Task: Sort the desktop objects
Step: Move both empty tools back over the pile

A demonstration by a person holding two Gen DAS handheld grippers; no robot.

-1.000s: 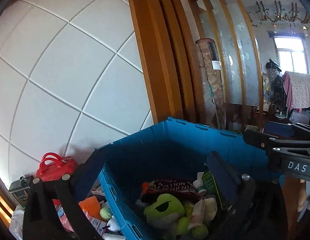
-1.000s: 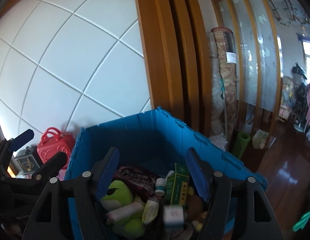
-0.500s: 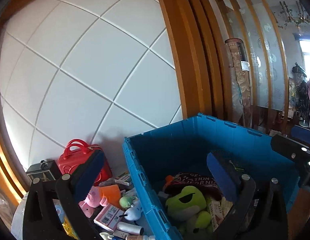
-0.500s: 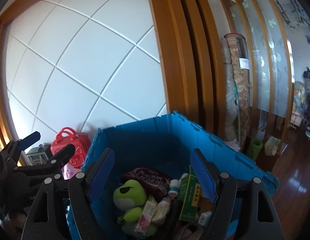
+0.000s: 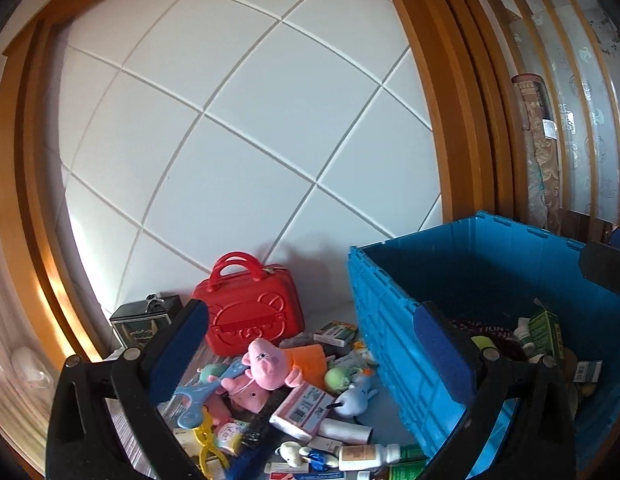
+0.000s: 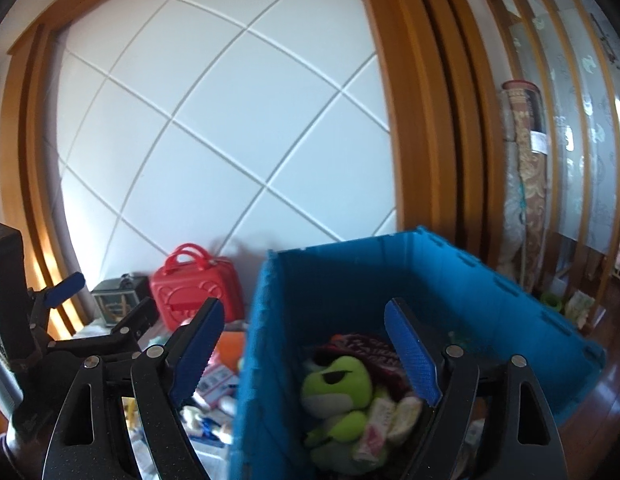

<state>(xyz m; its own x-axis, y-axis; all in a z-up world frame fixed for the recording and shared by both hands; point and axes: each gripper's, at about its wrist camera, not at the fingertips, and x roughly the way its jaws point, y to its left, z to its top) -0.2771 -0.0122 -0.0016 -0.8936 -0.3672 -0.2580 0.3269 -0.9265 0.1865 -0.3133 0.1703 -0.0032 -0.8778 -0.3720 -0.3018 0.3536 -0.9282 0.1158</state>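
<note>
we hold our left gripper point(image 5: 310, 344) spread wide and empty above the toy pile, where the pink pig point(image 5: 266, 368) lies beside the crate point(image 5: 389, 344). our right gripper point(image 6: 306, 344), also spread and empty, straddles the crate's wall above the frog point(image 6: 337, 384) inside.

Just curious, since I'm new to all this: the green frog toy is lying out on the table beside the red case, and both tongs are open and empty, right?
Not quite. The frog lies inside the blue bin, as the right wrist view shows, not by the red case. Both tongs, left and right, are open and empty.
</note>
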